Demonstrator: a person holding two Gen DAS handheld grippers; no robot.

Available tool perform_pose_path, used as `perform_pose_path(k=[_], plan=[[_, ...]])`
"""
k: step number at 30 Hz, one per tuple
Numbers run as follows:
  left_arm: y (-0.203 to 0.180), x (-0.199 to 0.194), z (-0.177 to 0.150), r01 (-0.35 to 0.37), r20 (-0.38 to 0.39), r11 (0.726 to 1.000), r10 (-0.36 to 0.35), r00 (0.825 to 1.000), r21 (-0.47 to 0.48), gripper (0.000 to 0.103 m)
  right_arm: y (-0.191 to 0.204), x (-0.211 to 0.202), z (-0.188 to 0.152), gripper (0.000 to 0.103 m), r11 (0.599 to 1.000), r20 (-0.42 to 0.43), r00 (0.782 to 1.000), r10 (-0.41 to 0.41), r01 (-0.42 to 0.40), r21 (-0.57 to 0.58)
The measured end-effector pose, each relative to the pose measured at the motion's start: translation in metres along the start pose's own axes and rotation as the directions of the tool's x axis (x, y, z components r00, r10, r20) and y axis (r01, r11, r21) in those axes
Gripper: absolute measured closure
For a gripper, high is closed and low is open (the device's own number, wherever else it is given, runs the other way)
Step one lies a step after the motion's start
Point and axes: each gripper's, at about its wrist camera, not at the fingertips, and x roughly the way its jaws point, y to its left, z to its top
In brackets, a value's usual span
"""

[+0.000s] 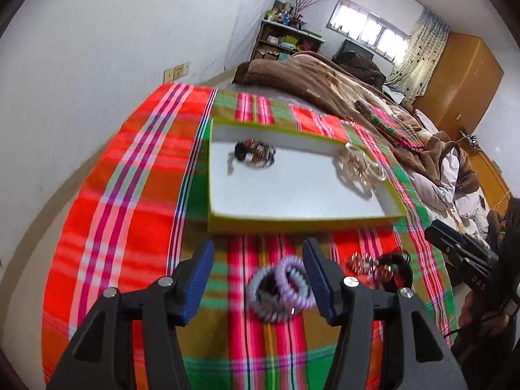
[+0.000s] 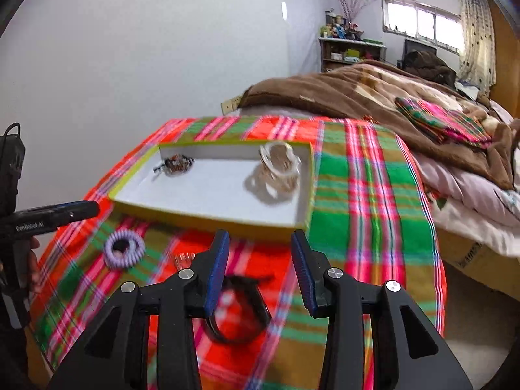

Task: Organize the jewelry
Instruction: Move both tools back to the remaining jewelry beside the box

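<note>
- The purple coil bands (image 1: 281, 287) are seen lying on the plaid cloth (image 1: 136, 175) directly ahead of the left tongs (image 1: 258, 279), close to the right-hand finger and not yet touched; two or three loops appear stacked, though blur prevents a count.
- The left tongs are spread wide and nothing is gripped; the gap is judged wider than the bands, so a straddling approach seems intended.
- A black band (image 2: 239, 312) is seen just ahead of the right tongs (image 2: 260, 273), partly behind the left-hand finger; these tongs are likewise released and empty.
- A small metallic piece (image 1: 360, 261) lies to the right of the left tongs, beside the black band; its kind cannot be told.
- The tray (image 1: 292, 219), yellow-rimmed and white inside, is set beyond both pairs of tongs, presumably so sorted pieces can be carried forward into it.
- Within it, a dark beaded piece (image 1: 255, 152) rests at the far left and pale bangles (image 1: 359, 167) at the far right, well apart, which suggests grouping by kind.
- The loose pieces on the near cloth are judged still to be sorted; whether the cloth covers a desk or the bed cannot be told.
</note>
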Motion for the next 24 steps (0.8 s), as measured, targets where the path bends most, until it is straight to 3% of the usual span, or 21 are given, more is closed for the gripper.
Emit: perform_pose_path(k=[6,10,14,18,24], plan=[[0.005,0.002,-0.026,0.035,-0.044,0.999,-0.037,0.998,-0.041,0.04,-0.007,-0.005,-0.025,0.063,0.999,-0.03,0.999,0.034,-0.033,0.034],[-0.003,0.002,-0.036,0.042,-0.063,0.999,-0.042,0.997,0.002,0.04,-0.005,0.0,-0.034,0.063,0.999,-0.054,0.998,0.029,-0.028,0.024],[-0.007,0.002,-0.04,0.05,-0.069,0.999,-0.05,0.996,0.006,0.04,-0.002,-0.001,-0.035,0.063,0.997,-0.064,0.996,0.063,-0.06,0.039],[-0.005,0.005,-0.043,0.044,-0.08,0.999,-0.044,0.996,0.0,0.04,0.005,0.001,-0.036,0.063,0.984,-0.071,0.984,0.162,-0.156,0.085],[-0.006,0.009,-0.043,0.044,-0.092,0.999,-0.043,0.995,0.001,0.04,0.022,0.02,-0.033,0.063,0.986,-0.105,0.982,0.156,-0.148,0.081]])
